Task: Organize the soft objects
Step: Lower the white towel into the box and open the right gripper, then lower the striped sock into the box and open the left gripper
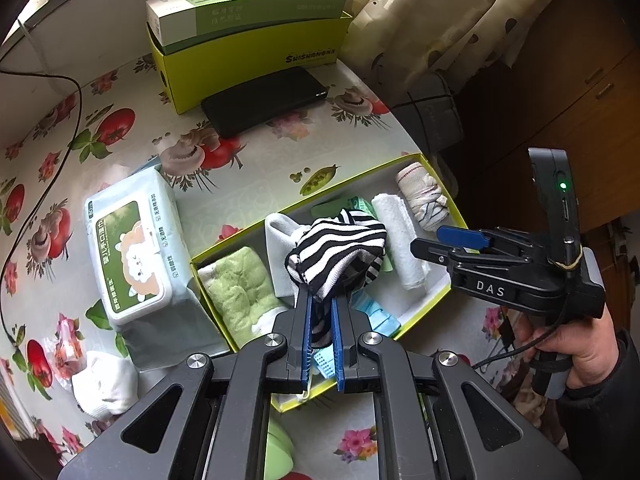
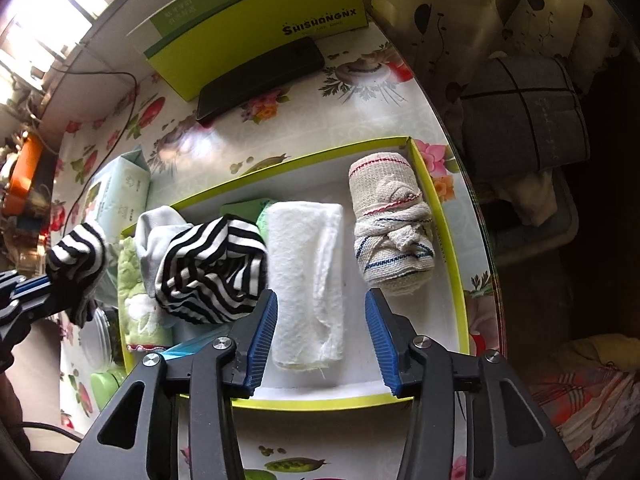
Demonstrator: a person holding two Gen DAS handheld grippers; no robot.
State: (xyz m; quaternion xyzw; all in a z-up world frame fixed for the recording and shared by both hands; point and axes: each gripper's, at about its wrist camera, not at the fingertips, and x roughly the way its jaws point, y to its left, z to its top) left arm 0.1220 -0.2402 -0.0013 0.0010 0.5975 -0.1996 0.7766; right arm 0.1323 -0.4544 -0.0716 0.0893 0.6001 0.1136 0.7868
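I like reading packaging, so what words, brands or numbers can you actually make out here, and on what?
"SHISHANGNX": side of the yellow-green box at the back.
"DAS": body of the right gripper, seen from the left wrist view.
Wet wipes pack: Chinese print around a sheep picture, too small to read surely.
Green carton lying on that box: pale print, blurred and upside down, unreadable.

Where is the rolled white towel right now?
In the right wrist view the white towel lies in the yellow-rimmed box, between the striped cloth on its left and the knotted beige roll on its right.
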